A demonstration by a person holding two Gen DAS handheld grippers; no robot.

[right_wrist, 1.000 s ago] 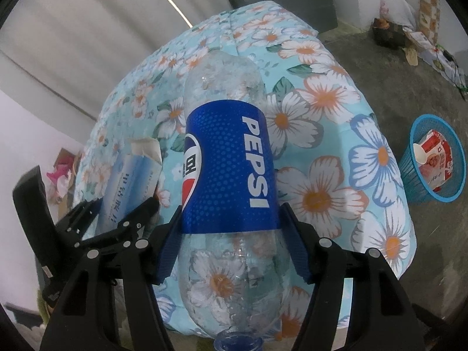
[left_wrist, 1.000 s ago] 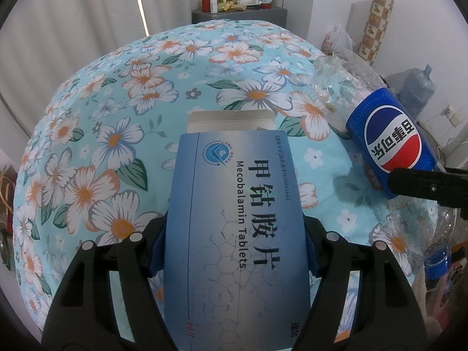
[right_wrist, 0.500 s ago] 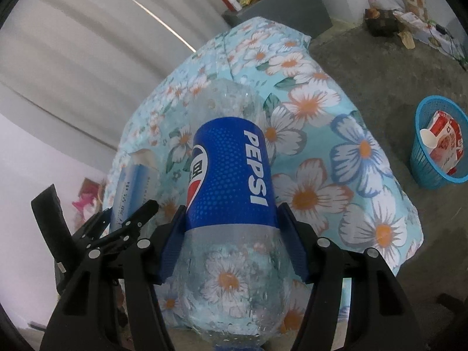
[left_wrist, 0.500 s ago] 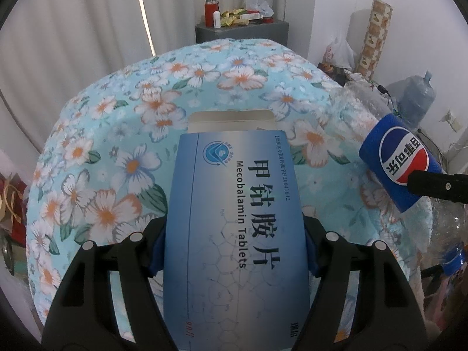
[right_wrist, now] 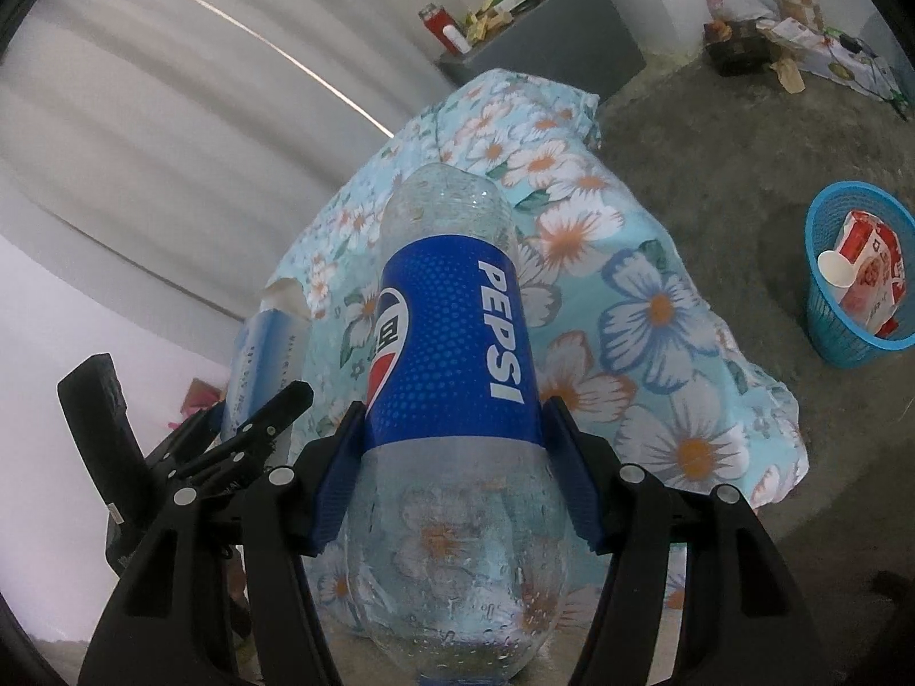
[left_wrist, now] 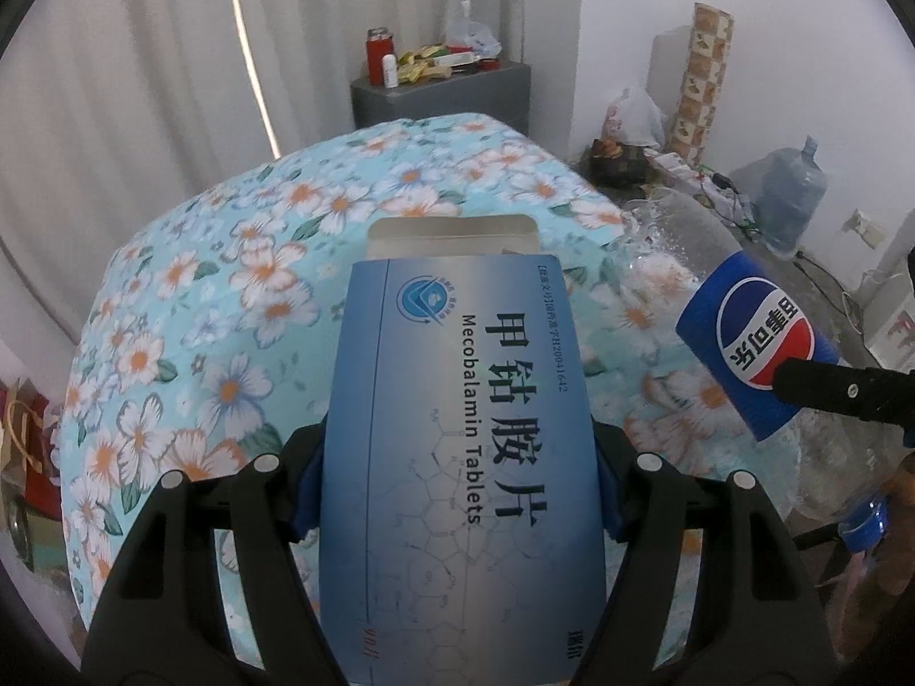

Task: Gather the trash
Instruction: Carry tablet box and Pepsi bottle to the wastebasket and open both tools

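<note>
My left gripper is shut on a blue Mecobalamin tablet box with its top flap open, held above the flowered table. My right gripper is shut on an empty clear Pepsi bottle with a blue label, cap end toward me. The bottle also shows at the right of the left wrist view, and the box at the left of the right wrist view. A blue trash basket stands on the floor at the far right, with a red carton and a paper cup inside.
A grey cabinet with small items stands behind the table by the white curtain. A large water jug, bags and a patterned roll stand along the right wall. The floor beside the table is bare concrete.
Both grippers have risen and pulled back from the table with their loads; the table looks smaller and more of the room and floor shows. The basket sits further right in view.
</note>
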